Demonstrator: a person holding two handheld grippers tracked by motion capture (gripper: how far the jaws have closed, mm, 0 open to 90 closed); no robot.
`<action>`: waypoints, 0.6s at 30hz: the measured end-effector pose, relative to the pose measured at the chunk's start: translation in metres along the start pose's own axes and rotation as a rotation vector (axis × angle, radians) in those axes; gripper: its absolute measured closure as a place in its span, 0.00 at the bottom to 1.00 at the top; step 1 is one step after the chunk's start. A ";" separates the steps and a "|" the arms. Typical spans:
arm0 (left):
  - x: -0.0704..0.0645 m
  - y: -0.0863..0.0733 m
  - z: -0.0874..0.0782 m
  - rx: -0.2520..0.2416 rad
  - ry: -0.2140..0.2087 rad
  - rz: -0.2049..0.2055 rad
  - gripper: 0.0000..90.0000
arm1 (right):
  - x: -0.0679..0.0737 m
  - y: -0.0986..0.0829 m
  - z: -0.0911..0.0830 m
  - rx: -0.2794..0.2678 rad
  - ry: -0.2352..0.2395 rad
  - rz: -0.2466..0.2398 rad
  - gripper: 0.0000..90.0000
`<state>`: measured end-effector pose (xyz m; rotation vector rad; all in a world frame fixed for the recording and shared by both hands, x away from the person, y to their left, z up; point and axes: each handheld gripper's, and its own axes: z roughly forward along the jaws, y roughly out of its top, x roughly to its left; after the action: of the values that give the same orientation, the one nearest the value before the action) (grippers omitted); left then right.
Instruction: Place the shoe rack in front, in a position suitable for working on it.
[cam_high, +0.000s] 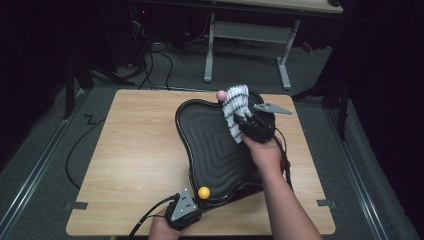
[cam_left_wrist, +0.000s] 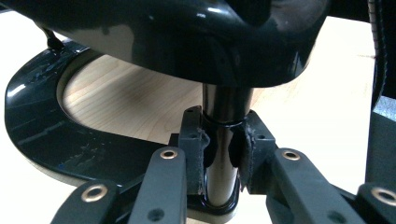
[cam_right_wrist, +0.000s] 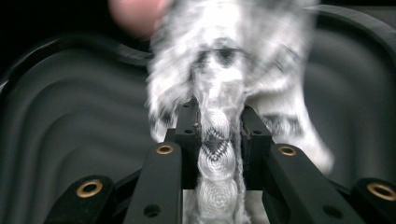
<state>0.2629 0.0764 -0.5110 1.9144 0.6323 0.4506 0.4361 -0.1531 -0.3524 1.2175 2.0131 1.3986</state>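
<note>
– Down at the near edge, what is the left gripper (cam_left_wrist: 219, 156) doing?

– Its jaws are squeezed tight on a shiny black leg (cam_left_wrist: 223, 140) under the black tray (cam_high: 212, 150). I think that keeps the tray from sliding.

– And the cloth?

– The right gripper (cam_right_wrist: 219, 135) pinches the white and grey cloth (cam_high: 235, 111) shut between its jaws, at the far right of the tray. It looks like wiping.

– What else?

– A yellow ball (cam_high: 203, 192) sits near, a pink ball (cam_high: 221, 94) sits far, all on the wooden table (cam_high: 130, 150).
</note>
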 end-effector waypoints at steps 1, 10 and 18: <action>0.000 0.000 0.000 0.000 0.000 0.000 0.82 | 0.003 -0.002 0.000 0.001 0.012 -0.010 0.83; 0.000 0.000 0.001 -0.002 -0.004 -0.004 0.82 | 0.024 -0.021 -0.013 0.026 0.101 -0.103 0.86; 0.001 0.000 0.001 -0.002 -0.008 -0.004 0.82 | 0.017 -0.033 -0.065 -0.082 0.103 -0.099 0.87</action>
<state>0.2640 0.0759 -0.5112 1.9122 0.6307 0.4407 0.3656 -0.1787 -0.3523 1.0159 2.0334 1.5072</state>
